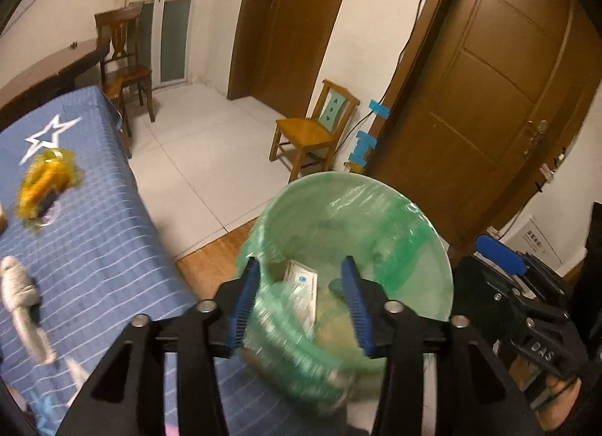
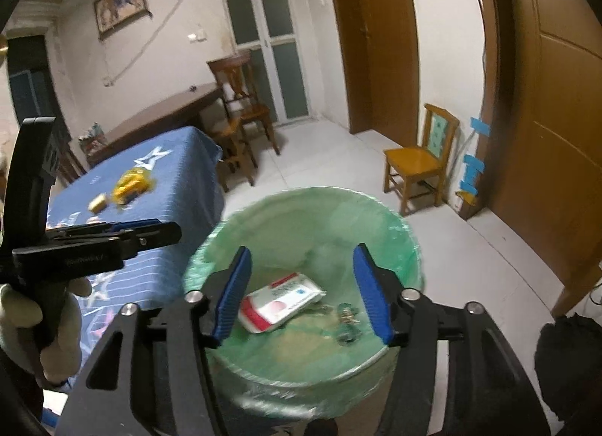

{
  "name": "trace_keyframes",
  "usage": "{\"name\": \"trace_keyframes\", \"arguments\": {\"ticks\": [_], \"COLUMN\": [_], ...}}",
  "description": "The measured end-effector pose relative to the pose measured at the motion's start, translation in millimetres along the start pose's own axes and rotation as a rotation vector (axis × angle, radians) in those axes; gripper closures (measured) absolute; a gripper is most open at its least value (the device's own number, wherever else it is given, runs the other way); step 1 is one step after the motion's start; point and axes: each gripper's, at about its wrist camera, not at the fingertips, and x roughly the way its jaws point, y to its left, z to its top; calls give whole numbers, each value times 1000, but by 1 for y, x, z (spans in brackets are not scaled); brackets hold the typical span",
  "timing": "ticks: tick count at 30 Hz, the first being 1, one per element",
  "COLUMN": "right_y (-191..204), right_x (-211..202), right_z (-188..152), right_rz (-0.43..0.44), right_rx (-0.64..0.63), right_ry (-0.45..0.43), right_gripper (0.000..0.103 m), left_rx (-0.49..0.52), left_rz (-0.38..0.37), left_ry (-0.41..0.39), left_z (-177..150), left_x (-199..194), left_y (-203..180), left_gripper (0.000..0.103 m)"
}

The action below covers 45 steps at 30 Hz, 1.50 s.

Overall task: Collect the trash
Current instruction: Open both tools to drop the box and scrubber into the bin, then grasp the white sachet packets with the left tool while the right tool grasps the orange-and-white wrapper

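Observation:
A bin lined with a green bag (image 1: 395,210) (image 2: 376,218) stands beside the blue-clothed table. A white and red packet (image 2: 282,300) (image 1: 301,285) lies inside with small scraps. My left gripper (image 1: 301,278) is open and empty over the bin's near rim. My right gripper (image 2: 301,270) is open and empty above the bin's mouth. A yellow crumpled wrapper (image 1: 45,184) (image 2: 131,184), a small pale yellow piece (image 2: 98,202) and a white crumpled tissue (image 1: 22,304) lie on the table.
The blue striped tablecloth (image 1: 94,248) (image 2: 180,172) has white stars. A small wooden chair (image 1: 312,131) (image 2: 417,165) stands by the wall. A dark chair (image 1: 124,67) and a brown desk (image 2: 158,120) stand behind the table. The left gripper body (image 2: 94,244) shows in the right view.

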Motion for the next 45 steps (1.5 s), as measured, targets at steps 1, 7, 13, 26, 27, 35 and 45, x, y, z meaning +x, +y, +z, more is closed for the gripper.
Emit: {"name": "trace_keyframes", "arguments": {"ticks": [1, 7, 13, 26, 27, 35, 45], "right_y": [7, 56, 108, 192, 198, 228, 255], "right_x": [-3, -13, -13, 3, 5, 12, 38], "right_z": [-4, -16, -23, -53, -55, -55, -40], "right_rz": [24, 140, 244, 368, 368, 378, 411], "right_rx": [-4, -55, -125, -208, -214, -266, -285], "right_ry": [-2, -9, 5, 121, 127, 157, 188], "right_gripper": [45, 40, 34, 24, 24, 23, 22], "left_rx": [7, 56, 143, 253, 271, 325, 290], "left_rz": [-2, 28, 153, 254, 258, 228, 276], "left_ry": [-9, -25, -14, 146, 159, 211, 166], "left_z": [-6, -58, -121, -199, -200, -200, -212], "left_x": [-12, -89, -171, -248, -242, -219, -221], "left_y": [5, 50, 109, 204, 203, 209, 198], "left_gripper": [46, 45, 45, 44, 44, 44, 66]}}
